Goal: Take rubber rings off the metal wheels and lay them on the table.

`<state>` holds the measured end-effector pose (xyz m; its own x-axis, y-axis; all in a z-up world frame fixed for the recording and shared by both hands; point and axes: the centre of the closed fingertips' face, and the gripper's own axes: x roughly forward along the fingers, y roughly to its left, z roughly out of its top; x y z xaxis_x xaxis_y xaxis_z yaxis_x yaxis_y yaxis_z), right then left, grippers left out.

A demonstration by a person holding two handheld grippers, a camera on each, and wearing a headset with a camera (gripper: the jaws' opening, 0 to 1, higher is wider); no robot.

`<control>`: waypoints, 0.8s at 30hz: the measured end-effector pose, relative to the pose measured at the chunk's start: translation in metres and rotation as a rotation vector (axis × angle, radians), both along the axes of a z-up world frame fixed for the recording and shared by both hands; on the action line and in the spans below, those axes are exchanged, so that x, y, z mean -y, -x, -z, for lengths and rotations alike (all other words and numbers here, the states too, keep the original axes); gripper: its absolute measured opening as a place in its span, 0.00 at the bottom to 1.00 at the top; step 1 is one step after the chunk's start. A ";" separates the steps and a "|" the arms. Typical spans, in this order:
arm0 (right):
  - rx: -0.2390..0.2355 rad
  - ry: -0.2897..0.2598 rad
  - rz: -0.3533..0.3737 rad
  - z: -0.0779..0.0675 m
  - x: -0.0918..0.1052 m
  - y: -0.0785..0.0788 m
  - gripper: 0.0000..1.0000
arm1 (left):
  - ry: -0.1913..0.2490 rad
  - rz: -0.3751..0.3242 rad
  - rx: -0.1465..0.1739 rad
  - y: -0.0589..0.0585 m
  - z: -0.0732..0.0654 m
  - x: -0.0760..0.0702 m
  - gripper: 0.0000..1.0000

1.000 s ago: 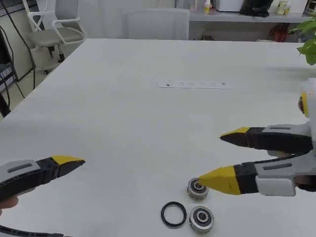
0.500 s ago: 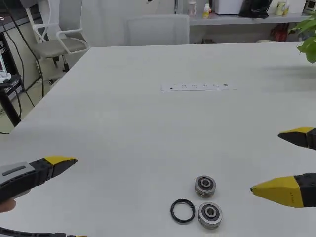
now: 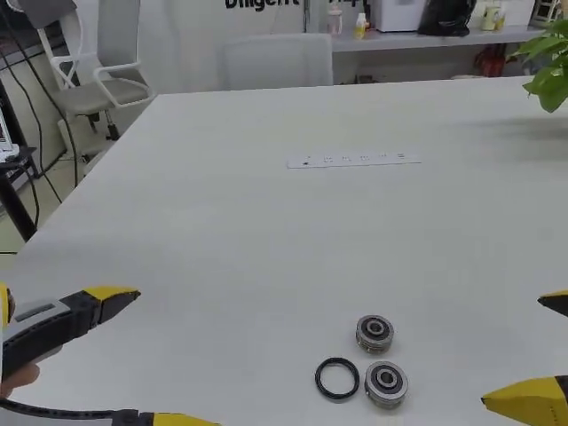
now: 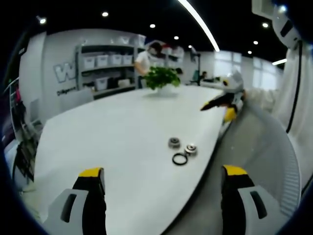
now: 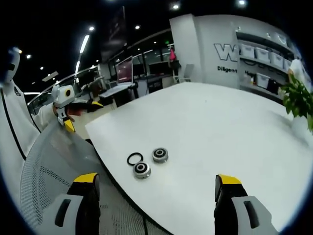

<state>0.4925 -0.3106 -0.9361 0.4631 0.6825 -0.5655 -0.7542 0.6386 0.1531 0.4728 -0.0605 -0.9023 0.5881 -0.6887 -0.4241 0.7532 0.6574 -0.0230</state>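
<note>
Two small metal wheels lie near the table's front edge, one (image 3: 374,331) behind the other (image 3: 386,382). A loose black rubber ring (image 3: 337,378) lies flat just left of the nearer wheel. My left gripper (image 3: 151,357) hovers open at the bottom left, well away from them. At the bottom right corner my right gripper (image 3: 513,351) is open and holds nothing. The left gripper view has the wheels (image 4: 174,142) (image 4: 190,149) and ring (image 4: 179,159) ahead of its wide jaws. In the right gripper view the same wheels (image 5: 160,154) (image 5: 142,169) and ring (image 5: 134,158) lie ahead.
A white power strip (image 3: 352,160) lies flat on the white table (image 3: 222,204) further back. Office chairs (image 3: 93,71) stand beyond the far left corner. A green plant (image 3: 546,71) reaches in at the far right. A person stands by shelves in the background (image 4: 146,58).
My right gripper has pulled back to the right and down, away from the wheels, to the picture's corner. The head camera has tilted slightly. The left gripper has barely moved.
</note>
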 end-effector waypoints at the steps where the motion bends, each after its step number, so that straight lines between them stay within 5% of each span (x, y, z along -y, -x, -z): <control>1: -0.007 0.007 -0.003 0.003 0.000 0.001 0.98 | -0.003 0.004 -0.001 0.000 0.002 0.001 1.00; 13: -0.111 0.082 -0.079 0.027 -0.007 0.017 0.95 | -0.048 0.013 -0.045 0.002 0.021 0.000 1.00; 24: -0.139 0.119 -0.097 0.034 -0.004 0.022 0.94 | -0.059 0.023 -0.075 0.004 0.030 -0.001 1.00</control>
